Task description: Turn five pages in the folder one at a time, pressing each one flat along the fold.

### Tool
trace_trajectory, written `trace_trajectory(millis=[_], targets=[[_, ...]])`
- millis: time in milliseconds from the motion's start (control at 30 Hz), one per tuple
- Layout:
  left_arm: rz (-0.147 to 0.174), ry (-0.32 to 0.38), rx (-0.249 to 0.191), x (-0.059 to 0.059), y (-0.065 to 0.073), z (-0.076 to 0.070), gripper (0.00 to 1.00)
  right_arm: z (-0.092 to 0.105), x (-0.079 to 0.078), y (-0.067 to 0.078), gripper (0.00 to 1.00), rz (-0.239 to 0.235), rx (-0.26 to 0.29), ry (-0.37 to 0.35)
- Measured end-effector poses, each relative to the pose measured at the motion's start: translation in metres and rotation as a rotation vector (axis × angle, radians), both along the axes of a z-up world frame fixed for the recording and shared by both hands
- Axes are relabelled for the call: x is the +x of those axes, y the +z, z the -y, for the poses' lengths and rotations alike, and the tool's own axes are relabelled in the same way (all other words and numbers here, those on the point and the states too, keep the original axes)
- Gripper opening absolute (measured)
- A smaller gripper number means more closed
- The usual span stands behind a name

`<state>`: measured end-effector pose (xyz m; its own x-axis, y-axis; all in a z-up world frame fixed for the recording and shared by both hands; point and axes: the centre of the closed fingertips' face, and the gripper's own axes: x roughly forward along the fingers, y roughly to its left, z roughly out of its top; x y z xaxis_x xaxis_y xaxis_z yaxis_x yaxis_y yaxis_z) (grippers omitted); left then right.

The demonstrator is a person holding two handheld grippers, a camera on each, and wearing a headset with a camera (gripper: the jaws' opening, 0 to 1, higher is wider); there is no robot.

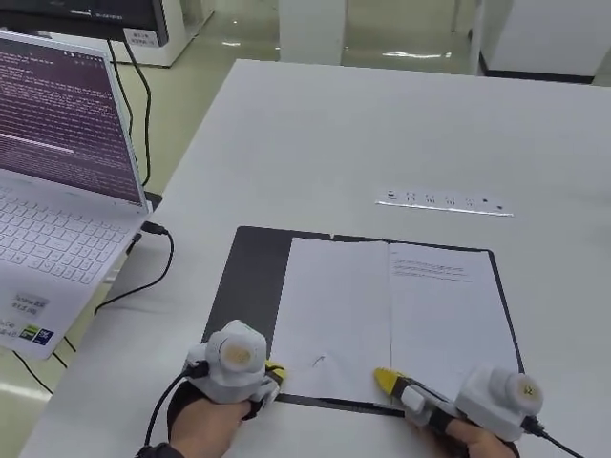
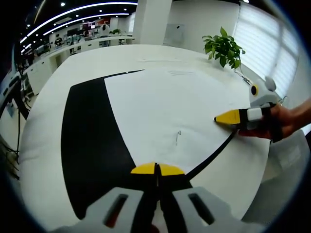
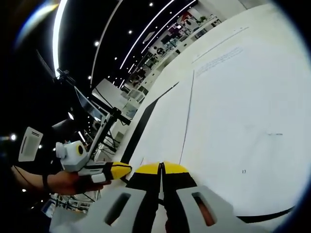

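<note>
A black folder lies open on the white table, with a blank left page and a right page that has a few printed lines at its top. My left gripper is shut, its yellow tips at the bottom edge of the left page, by the black cover. My right gripper is shut too, with its tips low over the bottom of the right page near the fold. Each gripper appears in the other's view: the right gripper and the left gripper.
An open laptop stands at the left with black cables running past the folder's left side. A white power strip lies beyond the folder. A potted plant is at the far table edge.
</note>
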<state>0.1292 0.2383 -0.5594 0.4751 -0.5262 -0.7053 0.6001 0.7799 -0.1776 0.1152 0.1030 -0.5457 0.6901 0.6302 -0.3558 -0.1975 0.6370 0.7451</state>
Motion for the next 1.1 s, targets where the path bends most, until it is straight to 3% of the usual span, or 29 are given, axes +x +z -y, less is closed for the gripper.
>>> trace_trajectory(millis=[167,467,633,733,867,1000,1100], targets=[[-0.005,-0.006,-0.002,0.0,0.0,0.0,0.0,0.0,-0.006,0.001,0.0,-0.015,0.02,0.003],[0.012,-0.039,0.035,0.0,0.0,0.002,0.0,0.0,-0.014,0.0,0.0,-0.03,0.022,0.01],[-0.01,-0.035,0.039,0.0,0.001,0.002,0.0,0.0,-0.016,0.003,0.0,-0.041,0.024,0.009],[-0.04,-0.024,0.026,0.001,0.0,0.002,0.0,-0.001,-0.02,0.004,0.0,-0.048,0.032,0.008],[-0.089,0.011,-0.016,-0.005,0.003,0.006,0.07,0.002,-0.027,0.007,0.01,-0.048,0.027,-0.008],[-0.085,-0.024,0.005,-0.013,0.005,0.014,0.17,0.004,-0.033,0.009,0.06,-0.04,-0.025,0.008],[-0.084,-0.04,0.012,-0.019,0.009,0.018,0.23,0.008,-0.036,0.014,0.1,-0.029,-0.032,0.006]])
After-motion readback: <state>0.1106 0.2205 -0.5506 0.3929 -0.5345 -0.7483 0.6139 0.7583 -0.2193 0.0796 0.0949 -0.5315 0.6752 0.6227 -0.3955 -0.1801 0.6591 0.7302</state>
